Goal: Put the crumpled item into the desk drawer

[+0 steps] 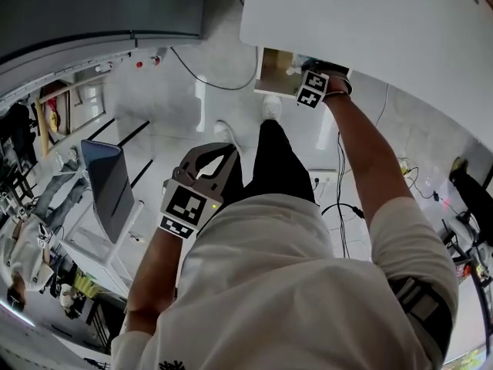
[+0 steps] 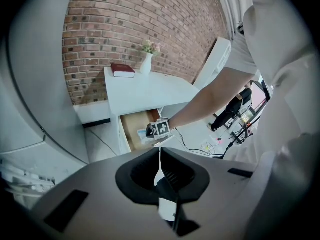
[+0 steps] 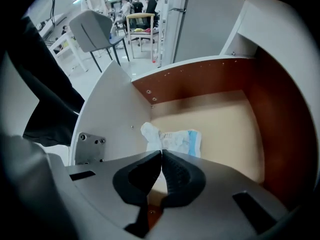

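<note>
Head view shows the white tabletop (image 1: 370, 21) with its drawer (image 1: 273, 72) pulled open under the edge. The right gripper (image 3: 161, 156) reaches into the drawer, jaws pressed together on nothing. The left gripper (image 2: 160, 156) hangs low near the person's body, well apart from the desk, jaws likewise closed and empty. The crumpled item (image 3: 172, 140) lies on the drawer floor beside its white side wall, just beyond the right jaws.
</note>
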Tool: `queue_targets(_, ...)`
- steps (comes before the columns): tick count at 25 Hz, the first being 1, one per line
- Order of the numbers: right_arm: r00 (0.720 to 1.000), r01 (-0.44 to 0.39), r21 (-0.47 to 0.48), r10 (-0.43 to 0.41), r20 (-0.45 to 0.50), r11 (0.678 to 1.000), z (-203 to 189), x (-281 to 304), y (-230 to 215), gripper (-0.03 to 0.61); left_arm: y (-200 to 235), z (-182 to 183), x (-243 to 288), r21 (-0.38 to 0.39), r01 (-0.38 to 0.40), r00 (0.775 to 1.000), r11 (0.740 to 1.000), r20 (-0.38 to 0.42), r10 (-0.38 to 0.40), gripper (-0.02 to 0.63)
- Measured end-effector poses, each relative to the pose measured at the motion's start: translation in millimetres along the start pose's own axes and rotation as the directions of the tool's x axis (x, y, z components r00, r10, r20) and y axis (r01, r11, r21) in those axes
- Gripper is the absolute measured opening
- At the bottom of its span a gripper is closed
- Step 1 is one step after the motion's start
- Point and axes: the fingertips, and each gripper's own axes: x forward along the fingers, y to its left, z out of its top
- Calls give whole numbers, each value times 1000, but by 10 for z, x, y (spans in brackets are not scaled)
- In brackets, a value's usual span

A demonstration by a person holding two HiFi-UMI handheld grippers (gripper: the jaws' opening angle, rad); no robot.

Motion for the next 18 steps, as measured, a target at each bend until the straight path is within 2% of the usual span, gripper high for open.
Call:
queue_targets(7,999,-49,-28,48,-12,998,-17,130,75,34,36,-22,72,-18,-13,1000,1000,-18,13,29)
queue_targets(9,998,-64,-30,64,-13,997,-34,134,94,80,44,-19,75,-28,-19,1000,999,-19,18,29)
queue_targets(12,997,-73,-30,72,-26,997,1,193,104,86,141,-96,69,-37,-22,1000,999,-10,22,29)
queue_targets(18,998,-65,6,65,-5,998,13,-125,160,84,-29,-42,-95,-32,-20,1000,999,11,20,29)
